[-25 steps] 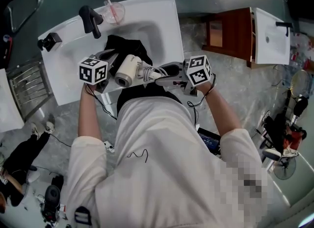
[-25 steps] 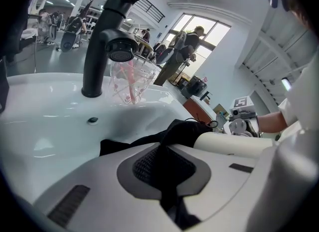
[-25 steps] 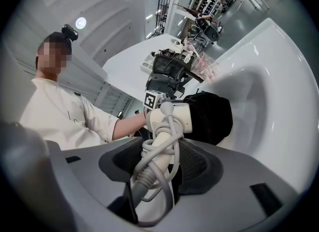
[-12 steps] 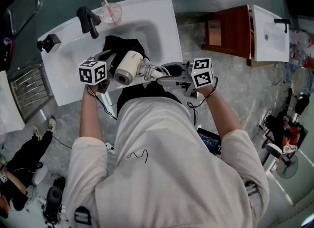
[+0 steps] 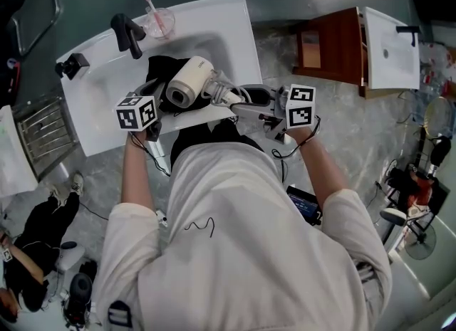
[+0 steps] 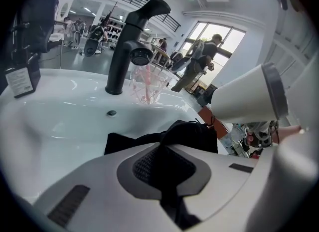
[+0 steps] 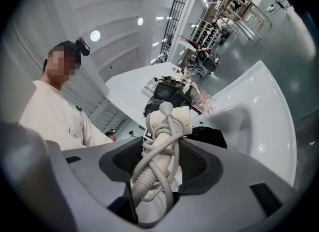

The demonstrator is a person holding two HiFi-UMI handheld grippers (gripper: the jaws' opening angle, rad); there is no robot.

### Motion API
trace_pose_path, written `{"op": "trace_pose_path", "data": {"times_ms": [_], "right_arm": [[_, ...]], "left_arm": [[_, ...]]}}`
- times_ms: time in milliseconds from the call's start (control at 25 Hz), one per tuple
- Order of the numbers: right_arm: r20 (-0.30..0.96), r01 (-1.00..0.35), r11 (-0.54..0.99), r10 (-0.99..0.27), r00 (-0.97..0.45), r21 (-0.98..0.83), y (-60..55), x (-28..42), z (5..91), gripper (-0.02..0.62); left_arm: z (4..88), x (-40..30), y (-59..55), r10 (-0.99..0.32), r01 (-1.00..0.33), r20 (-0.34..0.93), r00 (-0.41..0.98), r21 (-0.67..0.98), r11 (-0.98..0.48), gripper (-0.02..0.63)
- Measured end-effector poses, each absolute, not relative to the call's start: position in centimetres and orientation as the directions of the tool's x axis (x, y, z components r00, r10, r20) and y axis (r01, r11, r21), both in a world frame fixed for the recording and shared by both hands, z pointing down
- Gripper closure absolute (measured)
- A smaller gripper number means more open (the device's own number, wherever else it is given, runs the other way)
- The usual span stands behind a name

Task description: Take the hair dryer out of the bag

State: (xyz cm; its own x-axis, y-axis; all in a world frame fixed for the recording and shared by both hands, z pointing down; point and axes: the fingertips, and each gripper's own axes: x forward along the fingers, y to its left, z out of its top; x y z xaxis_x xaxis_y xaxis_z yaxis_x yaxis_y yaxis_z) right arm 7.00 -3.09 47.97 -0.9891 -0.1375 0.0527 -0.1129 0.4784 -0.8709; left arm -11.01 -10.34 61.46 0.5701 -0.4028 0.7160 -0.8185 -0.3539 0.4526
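Floor: grey stone with pale streaks lies all round the white sink (image 5: 92, 102).
Person: stands close to the sink in a pale top (image 5: 235, 237), with tongs in each hand.
Sink: big and white, with a deep bowl in the middle.
Second sink (image 5: 392, 48): white too, well off to the right, on a brown wooden cupboard (image 5: 335, 45).
Bag (image 5: 158, 70): black and soft, it lies crumpled in the sink bowl.
Hair dryer (image 5: 189, 82): cream coloured, out of the bag and up in the air over the bowl. Its cord is wound round and round its handle.
Right tongs (image 7: 159, 161): clenched on the hair dryer's handle and the wound cord, holding it up.
Left tongs (image 6: 164, 161): pinched tight on a fold of the black bag, at the near side of the bowl.
Tap (image 5: 127, 29): black, tall and bent over, it stands at the back of the sink.
Cup (image 5: 160, 22): clear, just beside the tap.
Toothbrush (image 5: 151, 2): pink, it stands in the cup.
Small black thing (image 5: 70, 65): has a white label and sits at the left end of the sink top, apart from the tap.
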Motion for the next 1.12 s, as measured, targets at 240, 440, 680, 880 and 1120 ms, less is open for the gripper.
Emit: {"op": "trace_pose_path", "data": {"times_ms": [240,440,680,880,1120], "right_arm": [[0.096,-0.184,0.482,-0.201,-0.975,-0.857,-4.2,7.3,49.5,0.377],[0.064,-0.169,0.425,-0.25,-0.966,-0.889,-4.6,7.2,50.8,0.379],[0.094,-0.221,0.409,-0.307,-0.947,-0.885,-5.5,7.5,51.8,0.379],[0.11,-0.248,0.419,-0.326,-0.939,-0.874,-6.2,7.7,51.7,0.38],[0.107,-0.249,0.423,-0.332,-0.937,-0.871,-6.4,7.8,51.6,0.38]], "left_arm": [[61.3,-11.0,-10.1,-0.411,-0.827,0.722,0.556,0.434,-0.357,0.575],[61.1,-11.0,-9.9,-0.417,-0.83,0.722,0.553,0.429,-0.358,0.575],[60.5,-12.1,-9.6,-0.427,-0.844,0.736,0.525,0.387,-0.372,0.575],[59.3,-13.7,-9.2,-0.422,-0.849,0.762,0.492,0.31,-0.429,0.577],[56.7,-17.4,-9.0,-0.407,-0.802,0.829,0.384,0.081,-0.592,0.577]]}}
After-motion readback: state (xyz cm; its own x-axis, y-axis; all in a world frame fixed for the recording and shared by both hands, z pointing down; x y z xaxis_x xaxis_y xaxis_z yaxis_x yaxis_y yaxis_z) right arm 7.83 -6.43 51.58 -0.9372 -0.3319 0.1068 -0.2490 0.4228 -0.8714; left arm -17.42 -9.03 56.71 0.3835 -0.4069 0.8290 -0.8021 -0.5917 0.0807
